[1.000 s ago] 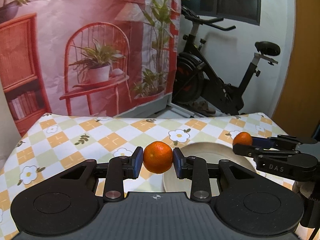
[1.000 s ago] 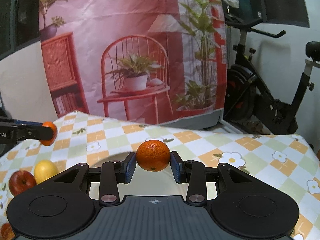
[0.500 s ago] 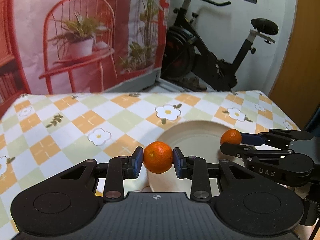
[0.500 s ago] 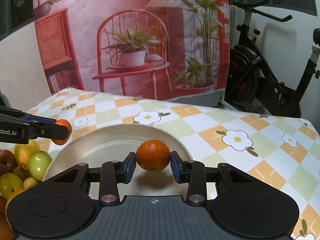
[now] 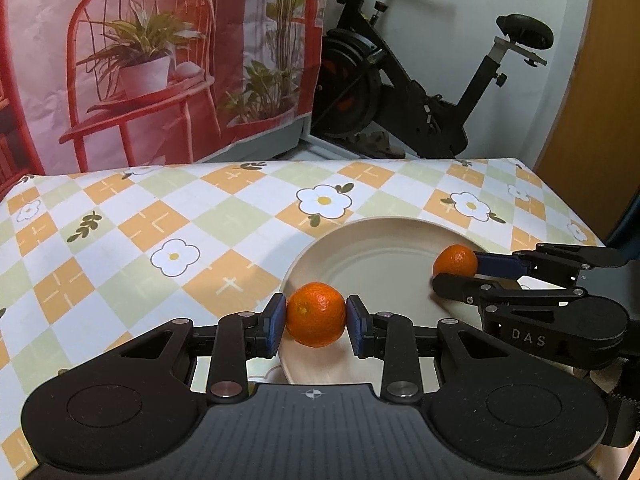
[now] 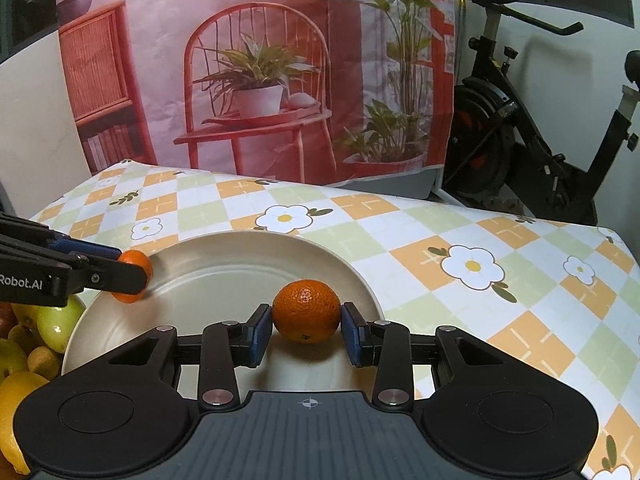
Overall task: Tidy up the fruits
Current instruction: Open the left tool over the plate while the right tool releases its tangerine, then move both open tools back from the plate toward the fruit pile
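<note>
1. Both tongs are clenched on fruit: my left tongs (image 5: 316, 316) grip one orange (image 5: 316, 314) between the blue pads, and my right tongs (image 6: 306, 322) grip a second orange (image 6: 306, 311) the same way, squeezed across the widest part so neither round fruit can roll out.

2. Each orange hangs low over the cream plate (image 6: 224, 256). The left one sits over the plate's near-left rim; the right one is over the near-right part of the dish. From the right wrist view its underside looks close to the plate surface, but I cannot tell whether it touches.

3. I judge both are held here because the plate is where these oranges are to be gathered, so the next move is probably to let them go gently, one on each side, so they do not knock together or roll off the shallow rim.

4. Beside the plate on my left lies a heap of other fruit (image 6: 36, 336): green, yellow and a bit of red, still waiting to be sorted.

5. Under everything is the worktop (image 5: 160, 232) with its chequered flower cloth, bare beyond the plate.

6. Further back hang a printed backdrop (image 6: 256, 80) and an exercise bike (image 5: 420, 92), both well clear. Only my own two tongs crowd each other over the plate.
</note>
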Action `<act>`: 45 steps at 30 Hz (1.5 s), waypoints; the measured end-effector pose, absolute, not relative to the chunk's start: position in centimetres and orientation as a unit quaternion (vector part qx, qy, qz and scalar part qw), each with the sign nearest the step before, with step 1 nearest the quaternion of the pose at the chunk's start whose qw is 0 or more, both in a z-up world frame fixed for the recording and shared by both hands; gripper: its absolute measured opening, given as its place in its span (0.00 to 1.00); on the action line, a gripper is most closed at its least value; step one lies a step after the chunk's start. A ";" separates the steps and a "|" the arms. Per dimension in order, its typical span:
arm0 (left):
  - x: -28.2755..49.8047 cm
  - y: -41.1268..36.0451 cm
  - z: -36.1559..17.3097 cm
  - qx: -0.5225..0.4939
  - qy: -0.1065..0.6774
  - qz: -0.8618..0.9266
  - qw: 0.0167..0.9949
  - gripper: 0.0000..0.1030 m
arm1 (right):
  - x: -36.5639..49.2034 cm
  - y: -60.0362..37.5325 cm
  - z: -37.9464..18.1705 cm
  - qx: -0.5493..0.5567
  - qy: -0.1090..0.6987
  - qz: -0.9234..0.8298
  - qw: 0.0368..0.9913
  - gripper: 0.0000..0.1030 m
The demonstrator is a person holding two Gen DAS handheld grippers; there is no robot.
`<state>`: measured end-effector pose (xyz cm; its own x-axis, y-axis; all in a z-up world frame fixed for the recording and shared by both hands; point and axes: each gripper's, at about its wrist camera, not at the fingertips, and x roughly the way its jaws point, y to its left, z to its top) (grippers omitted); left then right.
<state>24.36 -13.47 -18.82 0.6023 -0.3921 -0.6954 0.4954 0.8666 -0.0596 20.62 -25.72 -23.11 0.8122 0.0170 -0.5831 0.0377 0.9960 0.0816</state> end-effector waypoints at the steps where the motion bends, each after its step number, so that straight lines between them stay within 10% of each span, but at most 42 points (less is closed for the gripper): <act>1: 24.4 -13.5 -18.9 0.070 0.372 -0.249 0.892 0.34 | 20.6 -25.7 -23.1 0.045 0.306 -0.005 0.951 0.34; 39: 18.4 -8.2 -14.4 0.061 0.305 -0.172 0.935 0.36 | 14.4 -23.8 -20.7 0.106 0.271 -0.019 0.956 0.46; 45: 16.4 -6.2 -13.5 0.046 0.293 -0.143 0.944 0.51 | 12.8 -22.1 -20.1 0.102 0.261 -0.020 0.960 0.57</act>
<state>16.44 -6.18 -13.51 0.7869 -0.2437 -0.5669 0.2973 0.9548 0.0022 12.84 -22.05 -20.07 0.8632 0.0155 -0.5046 0.0911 0.9783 0.1859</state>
